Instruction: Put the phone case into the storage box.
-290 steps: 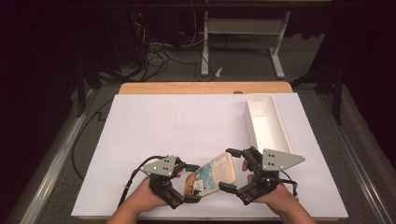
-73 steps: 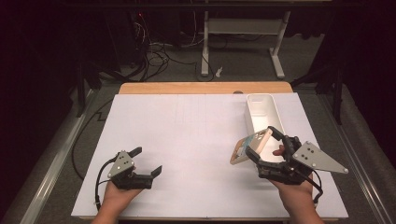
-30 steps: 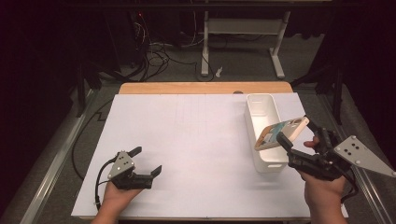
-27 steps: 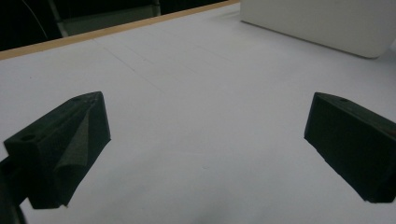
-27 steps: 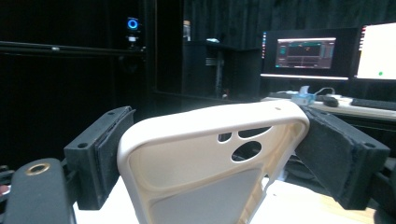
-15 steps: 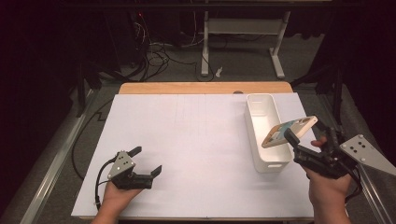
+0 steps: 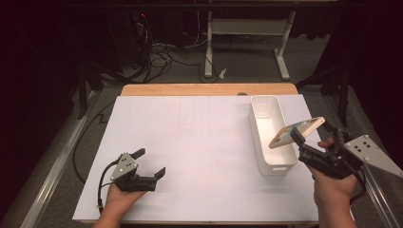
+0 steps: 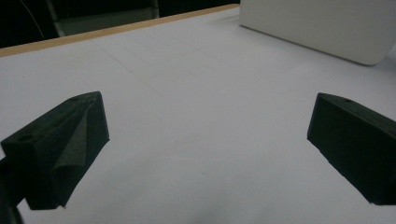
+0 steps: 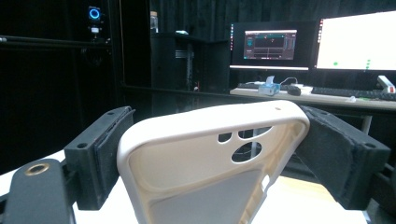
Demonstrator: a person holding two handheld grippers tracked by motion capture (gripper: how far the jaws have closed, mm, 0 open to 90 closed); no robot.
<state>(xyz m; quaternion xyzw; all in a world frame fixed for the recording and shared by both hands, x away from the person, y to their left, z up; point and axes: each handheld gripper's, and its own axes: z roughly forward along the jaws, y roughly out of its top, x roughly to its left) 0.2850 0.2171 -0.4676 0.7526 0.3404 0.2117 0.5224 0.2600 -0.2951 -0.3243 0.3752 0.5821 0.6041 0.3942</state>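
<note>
A cream phone case (image 7: 297,132) with a printed back hangs tilted over the near end of the white bin (image 7: 266,107). My right gripper (image 7: 300,138) is shut on it. In the right gripper view both pads press the sides of the case (image 9: 205,154), whose hollow inside and camera cut-outs face the camera, and my right gripper (image 9: 219,130) points up and away from the table. My left gripper (image 7: 151,162) rests open near the table's front left, nothing between its fingers. In the left gripper view, my left gripper (image 8: 205,140) has only bare white sheet between its jaws.
A white sheet (image 7: 199,142) covers the table, with a wooden edge at the back. The bin (image 8: 317,28) stands at the right, lengthwise front to back. Metal rails run along both table sides. Monitors and a desk stand beyond in the right gripper view.
Both grippers held the case at the table's front at first. The right gripper then carried it alone rightward over the bin, drifting slightly further right in the last second. The left gripper stayed still.
</note>
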